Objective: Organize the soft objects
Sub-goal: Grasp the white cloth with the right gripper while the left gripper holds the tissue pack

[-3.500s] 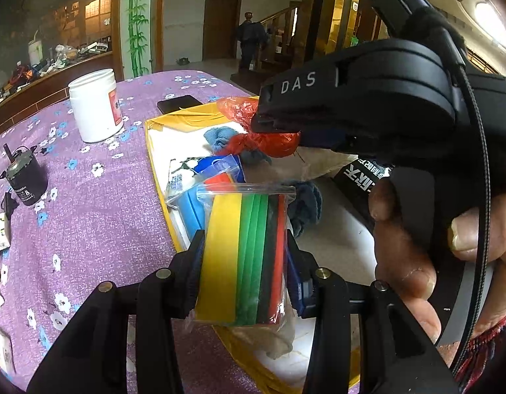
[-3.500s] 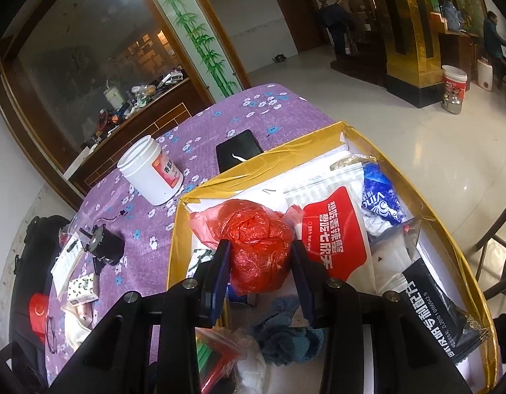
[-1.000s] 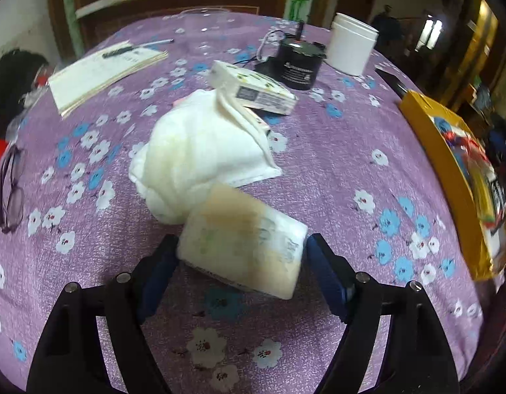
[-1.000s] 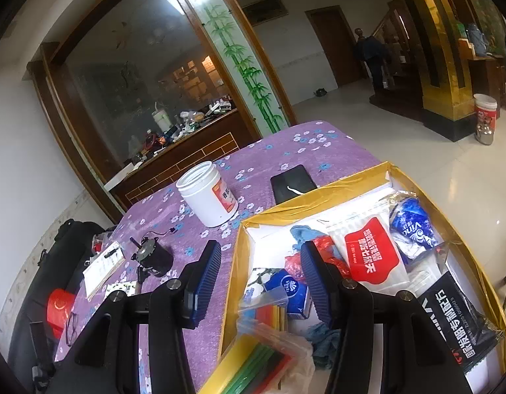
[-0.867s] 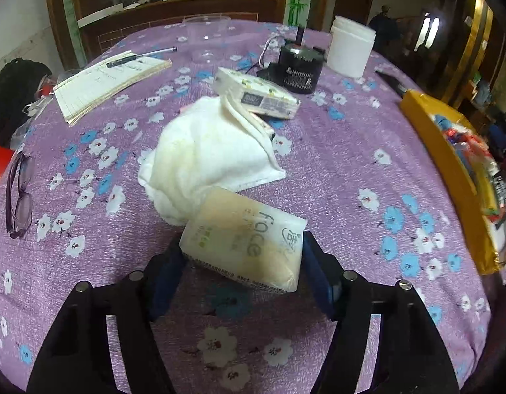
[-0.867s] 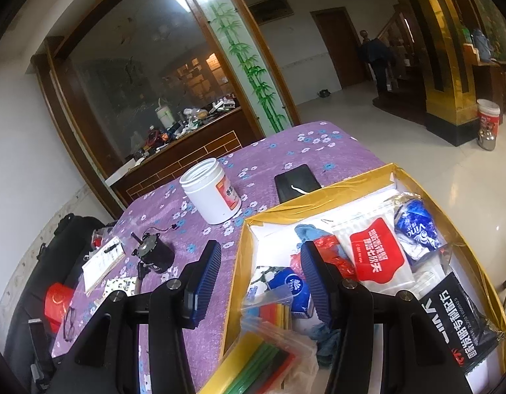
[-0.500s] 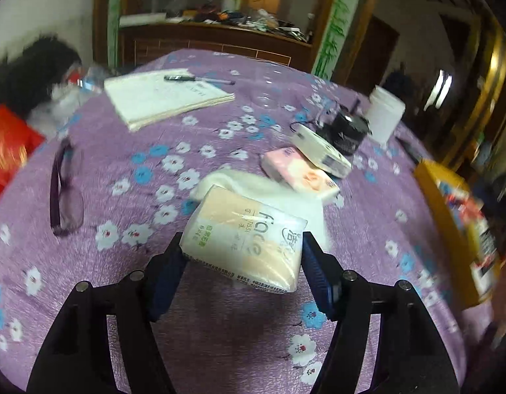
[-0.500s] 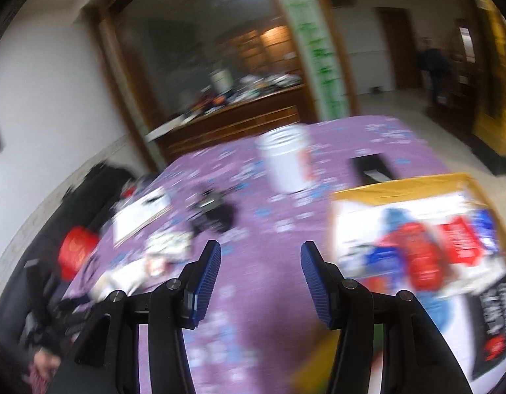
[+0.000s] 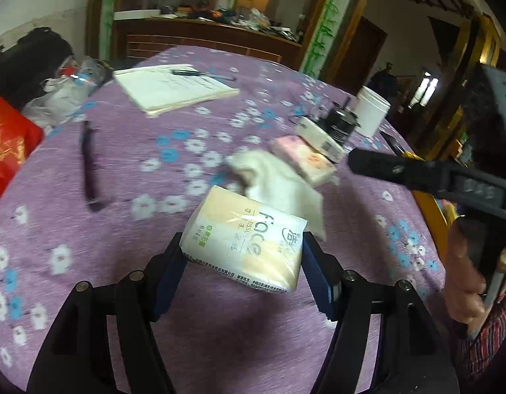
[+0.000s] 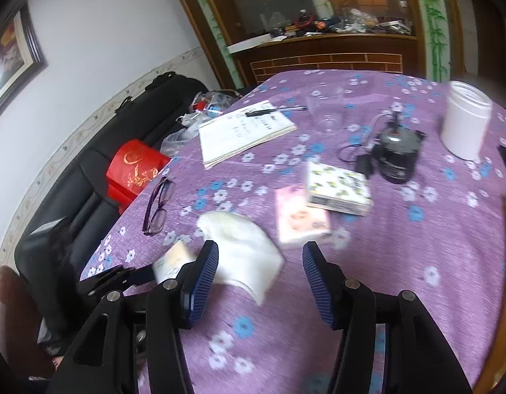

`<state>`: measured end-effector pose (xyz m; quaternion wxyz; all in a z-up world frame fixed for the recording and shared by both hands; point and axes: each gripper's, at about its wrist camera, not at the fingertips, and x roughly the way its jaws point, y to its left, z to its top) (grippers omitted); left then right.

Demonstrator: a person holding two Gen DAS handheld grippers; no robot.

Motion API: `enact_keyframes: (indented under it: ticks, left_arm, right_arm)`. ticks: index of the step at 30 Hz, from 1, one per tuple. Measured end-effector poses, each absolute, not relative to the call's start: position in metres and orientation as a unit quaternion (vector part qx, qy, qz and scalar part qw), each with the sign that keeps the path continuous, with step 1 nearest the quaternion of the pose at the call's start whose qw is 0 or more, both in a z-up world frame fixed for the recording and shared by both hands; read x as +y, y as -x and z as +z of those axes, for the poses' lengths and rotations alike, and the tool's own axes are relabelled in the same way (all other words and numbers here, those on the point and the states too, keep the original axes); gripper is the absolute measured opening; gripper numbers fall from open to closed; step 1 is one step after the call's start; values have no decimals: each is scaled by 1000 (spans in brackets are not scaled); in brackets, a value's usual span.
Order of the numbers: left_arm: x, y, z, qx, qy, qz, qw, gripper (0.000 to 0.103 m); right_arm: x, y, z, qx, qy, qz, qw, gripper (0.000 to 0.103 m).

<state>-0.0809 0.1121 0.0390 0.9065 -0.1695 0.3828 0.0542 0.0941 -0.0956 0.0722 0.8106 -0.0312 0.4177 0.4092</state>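
Note:
My left gripper (image 9: 241, 257) is shut on a cream tissue pack (image 9: 244, 241) printed "face" and holds it above the purple flowered tablecloth (image 9: 187, 321). The pack also shows in the right wrist view (image 10: 172, 261). My right gripper (image 10: 259, 271) is open and empty, hovering over a crumpled white cloth (image 10: 243, 254), which also shows in the left wrist view (image 9: 279, 185). A pink tissue pack (image 10: 300, 218) and a white patterned pack (image 10: 338, 187) lie just beyond it. The yellow box rim (image 9: 430, 210) is at the right.
On the table are glasses (image 10: 157, 205), a notebook with a pen (image 10: 243, 131), a black motor with cable (image 10: 397, 151), a white jar (image 10: 465, 120) and a clear cup (image 10: 325, 113). A red bag (image 10: 134, 167) and black sofa lie past the left edge.
My left gripper closed on the tissue pack and lifted it off the table. My right gripper swung left from over the yellow box to above the white cloth.

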Motion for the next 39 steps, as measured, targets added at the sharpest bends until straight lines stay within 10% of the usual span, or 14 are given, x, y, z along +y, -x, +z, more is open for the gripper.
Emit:
enact_keyframes:
  ticks: [11, 12, 14, 16, 39]
  left_arm:
    - [126, 83, 33, 384, 181, 68, 903, 68]
    - [126, 83, 33, 385, 181, 68, 903, 68]
    - [125, 82, 33, 385, 179, 68, 903, 68]
    - [122, 80, 36, 384, 174, 67, 904, 68]
    - [-43, 15, 72, 395, 72, -68, 913, 67]
  right_arm:
    - [-28, -99, 21, 442, 81, 396, 801, 60]
    - [-24, -99, 15, 444, 89, 393, 800, 56]
    - [-17, -98, 2, 456, 102, 389, 794, 13]
    - [-18, -94, 1, 443, 118, 382, 802, 8]
    - [-232, -113, 68, 381, -46, 296, 875, 8]
